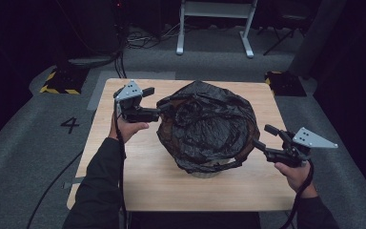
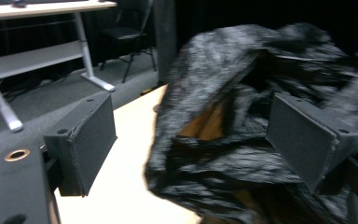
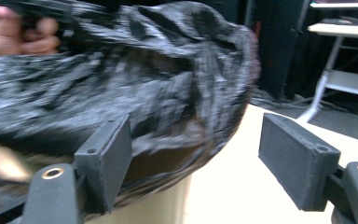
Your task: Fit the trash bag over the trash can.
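Observation:
A crumpled black plastic bag is draped over a pale round bin in the middle of the wooden table; a brown inner rim of the bin peeks out under the bag's edge. My left gripper is at the bag's left rim, open, with folds of plastic between its jaws. At the bag's right edge my right gripper stands open, its jaws straddling the bag's edge above the bin wall. The other hand shows far off in the right gripper view.
The table stands on grey carpet. A white desk frame is at the back, cables run on the floor at the back left, and yellow-black striped blocks sit near both far table corners. A chair stands beyond.

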The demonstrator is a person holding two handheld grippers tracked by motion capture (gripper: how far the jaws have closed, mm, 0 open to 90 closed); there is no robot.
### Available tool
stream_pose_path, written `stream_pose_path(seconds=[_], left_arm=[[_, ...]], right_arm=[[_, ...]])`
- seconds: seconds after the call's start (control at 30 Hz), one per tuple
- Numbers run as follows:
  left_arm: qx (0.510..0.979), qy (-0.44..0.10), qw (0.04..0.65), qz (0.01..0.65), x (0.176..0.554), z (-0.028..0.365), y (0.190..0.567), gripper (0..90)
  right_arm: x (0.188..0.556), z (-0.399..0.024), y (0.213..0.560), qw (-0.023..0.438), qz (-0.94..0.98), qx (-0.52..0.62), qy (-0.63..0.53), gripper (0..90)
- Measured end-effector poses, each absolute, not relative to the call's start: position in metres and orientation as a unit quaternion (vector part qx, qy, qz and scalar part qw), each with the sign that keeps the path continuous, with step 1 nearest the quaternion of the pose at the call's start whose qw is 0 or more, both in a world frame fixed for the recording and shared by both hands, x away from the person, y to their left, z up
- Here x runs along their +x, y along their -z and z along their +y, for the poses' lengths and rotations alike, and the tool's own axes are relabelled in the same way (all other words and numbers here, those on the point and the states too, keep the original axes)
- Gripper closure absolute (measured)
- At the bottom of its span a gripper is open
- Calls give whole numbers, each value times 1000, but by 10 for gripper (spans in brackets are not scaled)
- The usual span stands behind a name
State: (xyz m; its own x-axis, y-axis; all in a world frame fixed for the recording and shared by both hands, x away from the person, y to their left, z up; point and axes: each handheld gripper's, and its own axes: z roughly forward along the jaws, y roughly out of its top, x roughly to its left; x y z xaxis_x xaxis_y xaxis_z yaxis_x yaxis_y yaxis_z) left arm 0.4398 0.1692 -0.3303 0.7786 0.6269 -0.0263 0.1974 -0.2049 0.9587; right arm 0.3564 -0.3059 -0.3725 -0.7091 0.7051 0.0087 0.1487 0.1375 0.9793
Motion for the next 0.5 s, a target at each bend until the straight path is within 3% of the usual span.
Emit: stream_pose_path(seconds=[0.1, 0.13, 0.23, 0.27, 0.3, 0.37, 0.4, 0.43, 0.47, 0.5], left_arm=[[774, -179, 557, 240, 436, 157, 328, 157], [786, -175, 544, 234, 440, 146, 329, 160], [796, -162, 532, 238, 452, 137, 331, 193], [802, -162, 522, 241, 459, 133, 332, 278], [804, -158, 520, 241, 465, 130, 333, 278], [803, -147, 527, 236, 473, 125, 336, 402], [805, -148, 526, 231, 479, 121, 340, 539], [805, -148, 526, 231, 479, 121, 340, 628], [805, -147, 526, 231, 481, 119, 342, 628], [806, -151, 525, 230, 483, 117, 344, 683]], right_arm=[[372, -304, 375, 233, 717, 319, -574, 343], [376, -303, 377, 228, 719, 320, -573, 407], [384, -298, 380, 231, 724, 328, -562, 463], [394, -294, 382, 232, 728, 333, -553, 556], [394, -294, 382, 232, 728, 333, -553, 556], [401, -292, 384, 241, 726, 342, -545, 657], [408, -292, 387, 229, 724, 348, -551, 742], [408, -292, 387, 229, 724, 348, -551, 742], [411, -291, 389, 230, 726, 349, -546, 789], [413, -290, 391, 225, 728, 344, -548, 823]])
